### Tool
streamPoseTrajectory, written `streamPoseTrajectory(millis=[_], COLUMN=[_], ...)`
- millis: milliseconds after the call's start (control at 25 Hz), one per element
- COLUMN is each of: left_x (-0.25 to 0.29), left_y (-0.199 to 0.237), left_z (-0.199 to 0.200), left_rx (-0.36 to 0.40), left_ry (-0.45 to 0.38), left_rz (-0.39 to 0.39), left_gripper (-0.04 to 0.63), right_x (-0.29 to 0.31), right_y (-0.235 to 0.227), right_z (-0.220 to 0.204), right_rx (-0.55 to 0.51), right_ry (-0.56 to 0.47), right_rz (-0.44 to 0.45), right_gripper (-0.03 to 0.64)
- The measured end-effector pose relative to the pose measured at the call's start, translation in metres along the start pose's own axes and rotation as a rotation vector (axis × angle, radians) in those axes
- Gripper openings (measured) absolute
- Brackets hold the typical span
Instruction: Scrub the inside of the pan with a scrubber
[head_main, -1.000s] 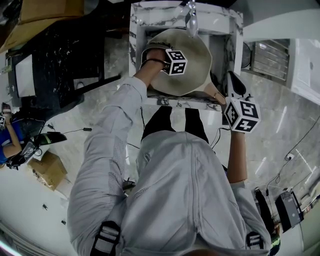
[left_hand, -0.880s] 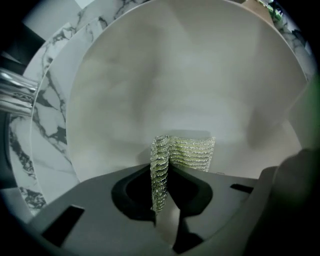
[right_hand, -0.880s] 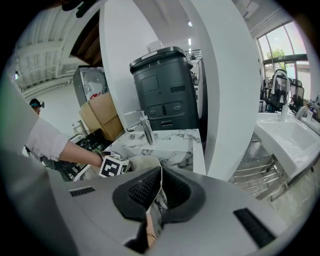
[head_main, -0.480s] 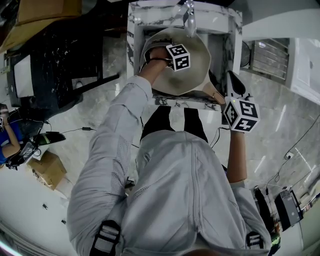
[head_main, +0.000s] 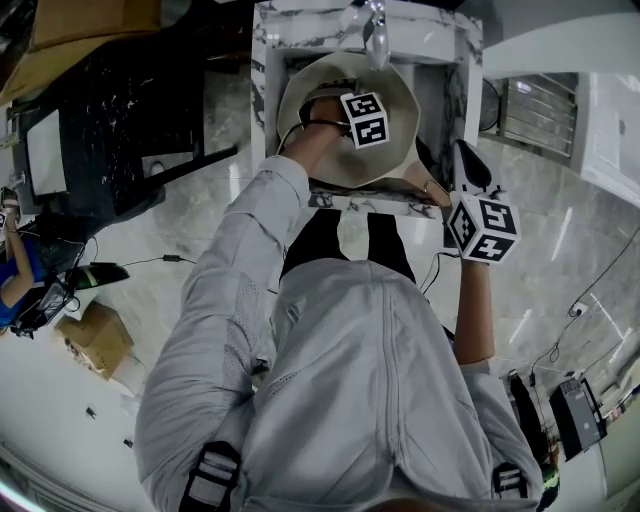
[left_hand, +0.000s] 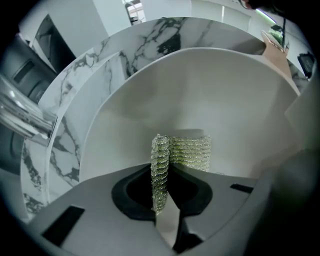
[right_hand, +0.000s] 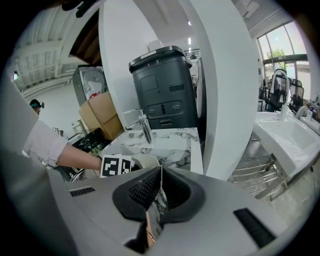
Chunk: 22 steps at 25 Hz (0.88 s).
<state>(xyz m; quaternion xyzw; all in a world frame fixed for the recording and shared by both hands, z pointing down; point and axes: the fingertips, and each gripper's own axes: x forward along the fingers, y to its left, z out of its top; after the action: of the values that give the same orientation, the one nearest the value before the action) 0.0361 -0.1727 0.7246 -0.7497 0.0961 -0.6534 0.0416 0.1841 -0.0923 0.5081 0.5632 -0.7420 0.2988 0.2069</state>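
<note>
no text, brand or number is legible. the marker cube (head_main: 366, 119) over the pan (head_main: 400, 110) and another cube (head_main: 483, 228) just right of it show only black-and-white squares.

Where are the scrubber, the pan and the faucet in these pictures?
scrubber (left_hand: 186, 150), left gripper view, on its flat mesh face.
pan (left_hand: 215, 90), left gripper view, on its pale inner wall.
faucet (right_hand: 144, 127), right gripper view, on its metal spout.

Cannot see scrubber (left_hand: 161, 162) end buried between left gripper (left_hand: 161, 192) jaws, nor pan (head_main: 395, 140) rim under forearm (head_main: 300, 152) in head view
</note>
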Motion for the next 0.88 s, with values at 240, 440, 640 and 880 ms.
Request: streamPoseTrajectory(millis=[240, 440, 640, 880], left_x=[-0.01, -0.016, -0.024, -0.032], left_y=[-0.023, -0.043, -0.064, -0.09], left_z=[0.008, 0.001, -0.014, -0.034], left_rx=[0.186, 0.312, 0.335, 0.336], left_ry=[-0.027, -0.016, -0.008, -0.003], left_rz=[0.028, 0.011, -0.017, -0.087], left_gripper=[0.066, 0.066, 0.066, 0.066], right_x=[0.0, 0.001, -0.003, -0.014], right_y=[0.005, 0.013, 0.024, 0.037], right_z=[0.0, 0.001, 0.0, 0.001], right_rx=[-0.004, -0.014, -0.024, -0.048], right_ry=[0.001, -0.006, -0.009, -0.014], right_rz=[0.013, 0.027, 0.038, 0.047], right_gripper=[0.037, 0.037, 0.037, 0.037])
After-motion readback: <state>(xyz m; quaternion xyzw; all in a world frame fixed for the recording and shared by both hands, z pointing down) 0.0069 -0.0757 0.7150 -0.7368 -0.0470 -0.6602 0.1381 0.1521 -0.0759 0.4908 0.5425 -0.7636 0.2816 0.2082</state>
